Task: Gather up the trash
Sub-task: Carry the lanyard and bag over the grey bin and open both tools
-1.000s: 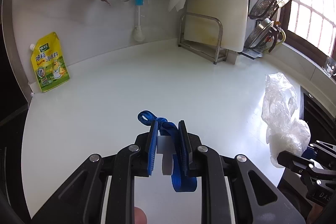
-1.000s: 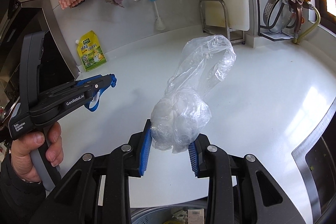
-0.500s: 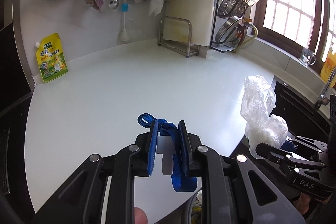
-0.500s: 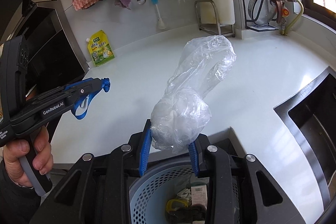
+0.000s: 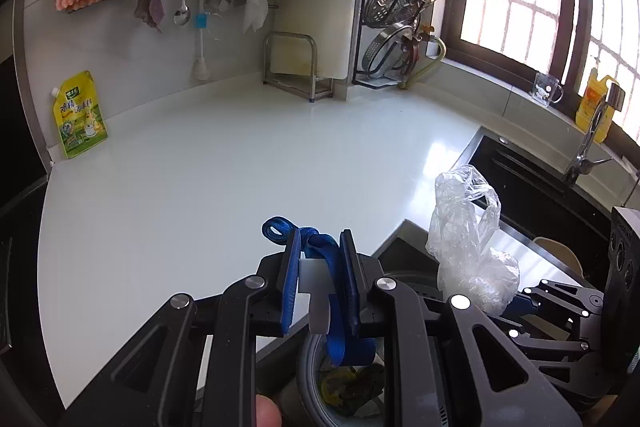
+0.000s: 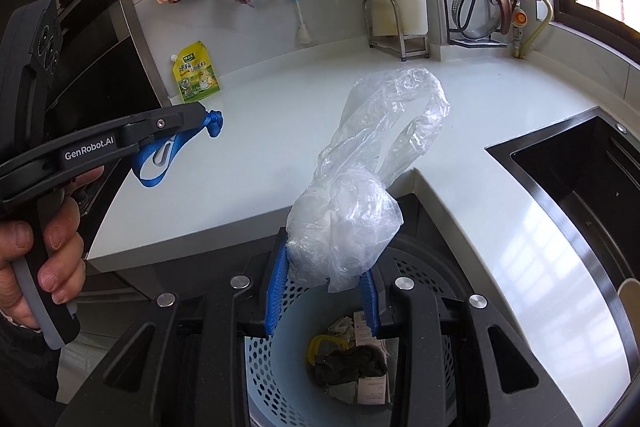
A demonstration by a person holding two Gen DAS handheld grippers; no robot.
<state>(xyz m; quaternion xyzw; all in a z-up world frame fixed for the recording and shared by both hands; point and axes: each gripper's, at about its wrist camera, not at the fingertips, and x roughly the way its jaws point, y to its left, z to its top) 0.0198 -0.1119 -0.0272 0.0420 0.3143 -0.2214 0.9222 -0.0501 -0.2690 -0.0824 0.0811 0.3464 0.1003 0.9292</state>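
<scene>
Trash is held in both tongs above the front edge of the white desk. A crumpled clear plastic bag is clamped between the blue pads of the right tongs; its bunched lower part is squeezed by the two pads, while its loose upper part stands up and forward beyond the fingertips. Directly below these tongs a pale blue perforated bin is seen, with paper scraps and dark waste lying at its bottom. The bag is thus held over the mouth of the bin, clear of the waste inside.

A blue strap with a white plastic piece is gripped by the left tongs. The strap is pinched between the pads, a knotted loop sticking out past the fingertips and a longer loop hanging beneath them. Under the hanging loop part of the bin's rim and some waste can be made out in the left wrist view. In the right wrist view the left tongs are seen to the left of the bag, well apart from it, grasped at the handle by a hand.

At the back of the desk a yellow pouch is leaned against the wall. A dark sink is set into the desk to the right of the bin.
</scene>
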